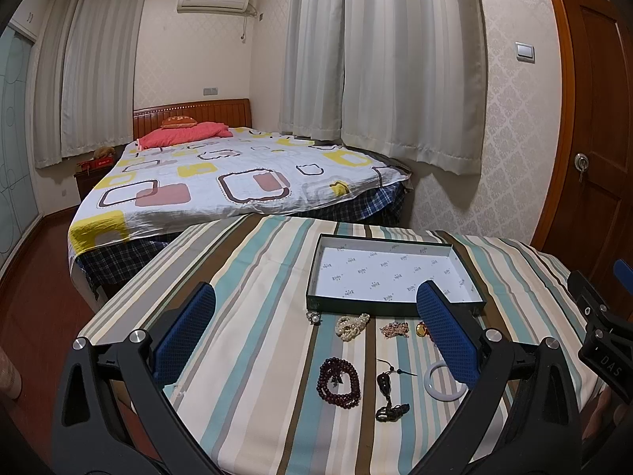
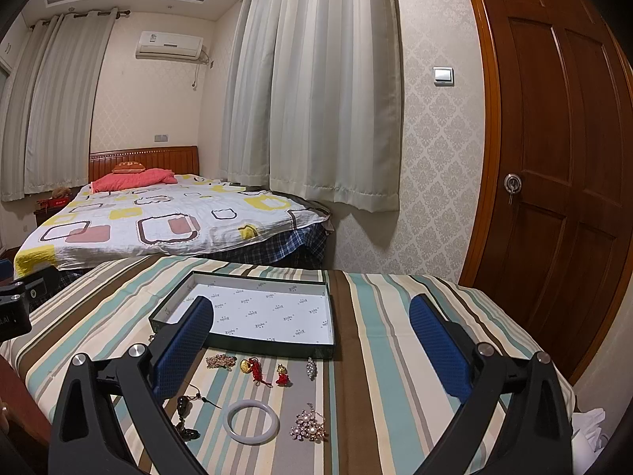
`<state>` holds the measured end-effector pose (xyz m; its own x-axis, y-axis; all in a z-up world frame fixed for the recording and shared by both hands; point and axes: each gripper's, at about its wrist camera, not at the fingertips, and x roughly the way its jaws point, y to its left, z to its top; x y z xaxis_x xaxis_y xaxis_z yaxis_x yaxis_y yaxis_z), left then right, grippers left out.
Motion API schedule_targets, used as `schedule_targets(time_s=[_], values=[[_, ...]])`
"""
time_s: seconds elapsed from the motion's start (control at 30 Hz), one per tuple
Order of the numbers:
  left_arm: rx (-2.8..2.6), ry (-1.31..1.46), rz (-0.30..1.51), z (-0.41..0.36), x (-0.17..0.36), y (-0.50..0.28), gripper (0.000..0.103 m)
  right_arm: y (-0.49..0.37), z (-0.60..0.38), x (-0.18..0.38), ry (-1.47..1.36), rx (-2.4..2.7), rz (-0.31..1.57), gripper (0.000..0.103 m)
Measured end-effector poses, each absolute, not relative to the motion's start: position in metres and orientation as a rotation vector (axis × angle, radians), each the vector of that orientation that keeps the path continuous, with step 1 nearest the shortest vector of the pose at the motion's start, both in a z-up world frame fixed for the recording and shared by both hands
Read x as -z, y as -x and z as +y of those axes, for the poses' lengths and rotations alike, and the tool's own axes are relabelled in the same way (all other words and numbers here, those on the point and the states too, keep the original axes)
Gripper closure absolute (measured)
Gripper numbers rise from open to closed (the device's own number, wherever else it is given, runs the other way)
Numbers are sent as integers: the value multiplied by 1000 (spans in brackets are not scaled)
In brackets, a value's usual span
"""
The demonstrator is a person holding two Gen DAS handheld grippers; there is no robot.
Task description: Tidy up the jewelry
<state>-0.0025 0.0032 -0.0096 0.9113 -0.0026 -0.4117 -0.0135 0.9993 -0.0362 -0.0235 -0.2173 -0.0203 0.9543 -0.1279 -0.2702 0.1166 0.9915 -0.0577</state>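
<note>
An open shallow box with a white lining sits on the striped tablecloth; it also shows in the right wrist view. Jewelry lies in front of it: a pearl strand, a dark red bead bracelet, a dark pendant on cord, a white bangle, a pearl brooch, a gold charm with red cord, and a small red charm. My left gripper is open and empty above the jewelry. My right gripper is open and empty too.
A bed with a patterned cover stands beyond the table. Curtains hang behind it. A wooden door is at the right. The right gripper's body shows at the left view's right edge.
</note>
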Motion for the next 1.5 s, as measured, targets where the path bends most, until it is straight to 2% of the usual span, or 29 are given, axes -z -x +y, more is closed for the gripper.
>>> schedule_targets(time_s=[1.1, 1.5], values=[[-6, 40, 431, 3, 11, 2, 4, 21, -217, 26, 41, 125, 278, 6], [-6, 38, 461, 4, 42, -15, 4, 16, -227, 43, 30, 118, 275, 6]])
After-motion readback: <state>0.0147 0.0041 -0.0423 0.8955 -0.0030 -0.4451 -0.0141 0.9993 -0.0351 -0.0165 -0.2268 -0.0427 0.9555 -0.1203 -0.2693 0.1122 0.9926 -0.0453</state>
